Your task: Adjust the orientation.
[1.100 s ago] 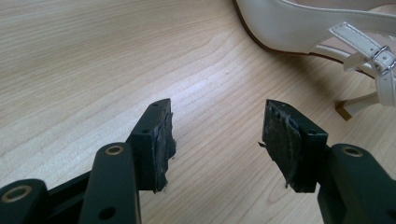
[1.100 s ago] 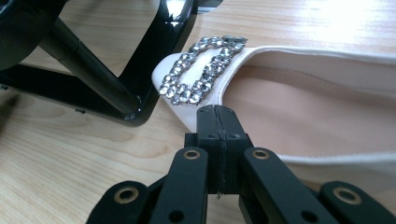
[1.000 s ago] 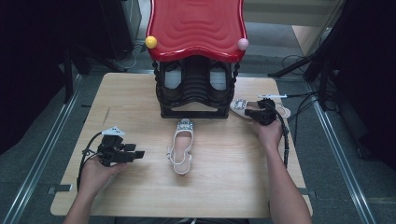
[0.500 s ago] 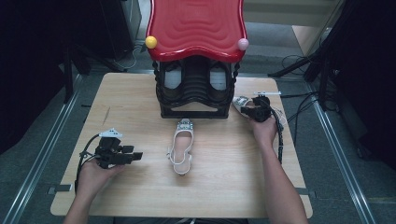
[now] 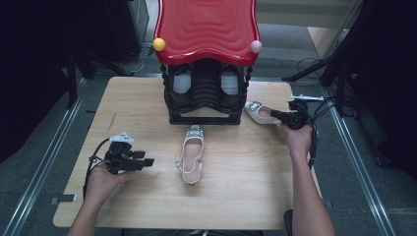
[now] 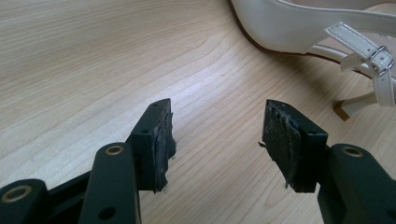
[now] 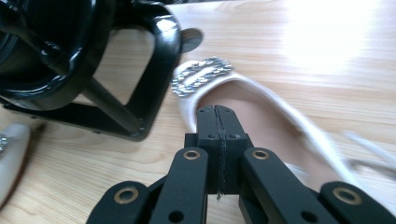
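Right gripper (image 5: 282,116) at white shoe (image 5: 256,112)

A white slingback shoe (image 5: 256,112) with a jewelled toe buckle lies at the right foot of the black rack (image 5: 205,96), toe toward it — its twin (image 5: 190,155) lies mid-surface, toe pointing at the rack, straps toward the person.

A: The high view is looking forward and down on the table (image 5: 147,118).
B: Both gripper views are riding close above it; the left one is sharing the shoe (image 6: 299,23) at two o'clock.
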{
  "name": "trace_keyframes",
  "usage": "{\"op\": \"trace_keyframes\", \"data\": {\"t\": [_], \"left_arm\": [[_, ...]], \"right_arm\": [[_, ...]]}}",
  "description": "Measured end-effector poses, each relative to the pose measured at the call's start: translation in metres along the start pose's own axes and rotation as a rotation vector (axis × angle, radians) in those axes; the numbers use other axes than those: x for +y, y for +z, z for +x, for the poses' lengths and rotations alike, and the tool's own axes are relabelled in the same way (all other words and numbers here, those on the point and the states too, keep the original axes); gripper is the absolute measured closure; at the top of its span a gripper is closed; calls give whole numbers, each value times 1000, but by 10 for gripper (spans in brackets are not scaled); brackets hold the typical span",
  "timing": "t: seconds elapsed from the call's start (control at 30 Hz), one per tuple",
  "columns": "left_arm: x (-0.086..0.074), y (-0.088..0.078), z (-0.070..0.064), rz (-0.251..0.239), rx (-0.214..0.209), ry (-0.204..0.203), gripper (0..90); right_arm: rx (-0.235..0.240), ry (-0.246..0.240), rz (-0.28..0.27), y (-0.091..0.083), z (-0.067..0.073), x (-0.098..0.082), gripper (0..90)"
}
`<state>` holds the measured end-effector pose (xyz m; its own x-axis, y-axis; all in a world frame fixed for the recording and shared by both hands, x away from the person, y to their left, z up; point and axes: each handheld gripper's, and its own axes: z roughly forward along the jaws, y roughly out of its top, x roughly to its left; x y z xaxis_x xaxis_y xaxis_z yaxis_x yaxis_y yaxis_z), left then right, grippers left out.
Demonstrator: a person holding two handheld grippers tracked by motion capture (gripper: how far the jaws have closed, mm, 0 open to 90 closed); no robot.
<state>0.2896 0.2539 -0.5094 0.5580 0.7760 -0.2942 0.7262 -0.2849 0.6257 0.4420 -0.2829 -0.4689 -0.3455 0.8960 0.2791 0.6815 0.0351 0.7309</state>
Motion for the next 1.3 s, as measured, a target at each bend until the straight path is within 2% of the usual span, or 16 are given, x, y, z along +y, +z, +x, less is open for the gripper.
{"op": "trace_keyframes", "data": {"t": [0.17, 0.33, 0.4, 0.57, 0.7, 0.87, 0.93, 1.2, 1.3], "left_arm": [[4, 5, -1, 9, -10, 13, 434], [7, 8, -1, 16, -15, 22, 433], [8, 8, -2, 18, -16, 24, 434], [8, 9, -2, 18, -15, 25, 434], [8, 9, -1, 17, -12, 20, 434], [8, 10, -2, 22, -15, 26, 434], [8, 9, -2, 20, -14, 25, 433], [9, 10, -1, 21, -14, 25, 433], [9, 10, -1, 22, -18, 27, 433]], "right_arm": [[-42, -10, -25, -18, -10, 2, 900], [-104, -34, -45, -32, -15, 2, 900], [-114, -37, -41, -32, -18, 1, 900], [-148, -42, 23, -18, -25, -7, 900], [-122, -16, 25, -15, -27, -9, 900], [-108, -19, 40, -13, -27, -11, 900], [-88, -10, 45, -12, -26, -11, 900], [-68, -24, 71, -7, -15, -13, 900], [-64, -45, 88, -2, -9, -15, 900]]}}
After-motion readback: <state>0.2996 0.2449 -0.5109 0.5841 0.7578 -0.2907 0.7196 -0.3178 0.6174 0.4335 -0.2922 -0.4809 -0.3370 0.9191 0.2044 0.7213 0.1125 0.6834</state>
